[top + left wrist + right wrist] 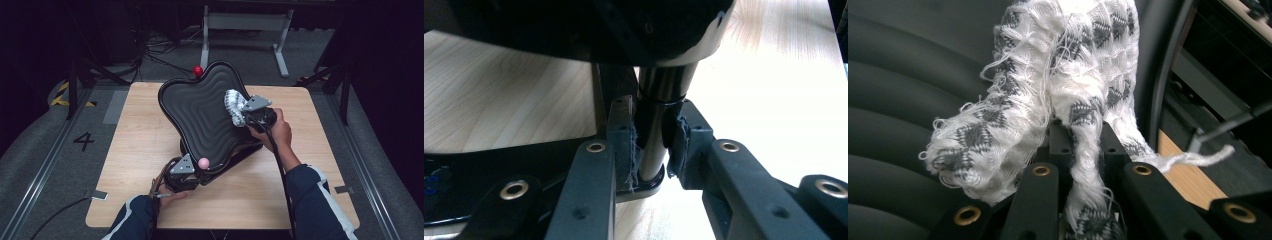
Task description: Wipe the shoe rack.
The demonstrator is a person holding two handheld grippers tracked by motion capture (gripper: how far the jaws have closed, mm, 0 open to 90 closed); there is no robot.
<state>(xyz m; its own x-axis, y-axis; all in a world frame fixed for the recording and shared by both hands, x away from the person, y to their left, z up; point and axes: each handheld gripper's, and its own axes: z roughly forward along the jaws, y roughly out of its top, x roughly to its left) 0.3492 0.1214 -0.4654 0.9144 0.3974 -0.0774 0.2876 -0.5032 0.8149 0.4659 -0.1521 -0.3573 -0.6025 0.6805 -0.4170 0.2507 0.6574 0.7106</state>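
Note:
A black seat-shaped panel (197, 107) with a wavy ribbed face stands tilted on the wooden table (135, 150). My right gripper (246, 118) is at the panel's right side, shut on a white-and-grey woven cloth (233, 106). In the right gripper view the frayed cloth (1048, 75) bunches over my right gripper (1083, 137) and rests against the ribbed face (898, 90). My left gripper (187, 172) is at the panel's near lower edge. In the left gripper view my left gripper (651, 127) is shut on a shiny metal post (659, 85) under the panel, with its padded fingers (628, 145) on both sides.
A pink ball (203, 163) sits at the panel's near edge and a red ball (198, 71) at its far edge. A dark base (235, 157) lies under the panel. Beyond the table are a grey floor, cables and a white stand (245, 22).

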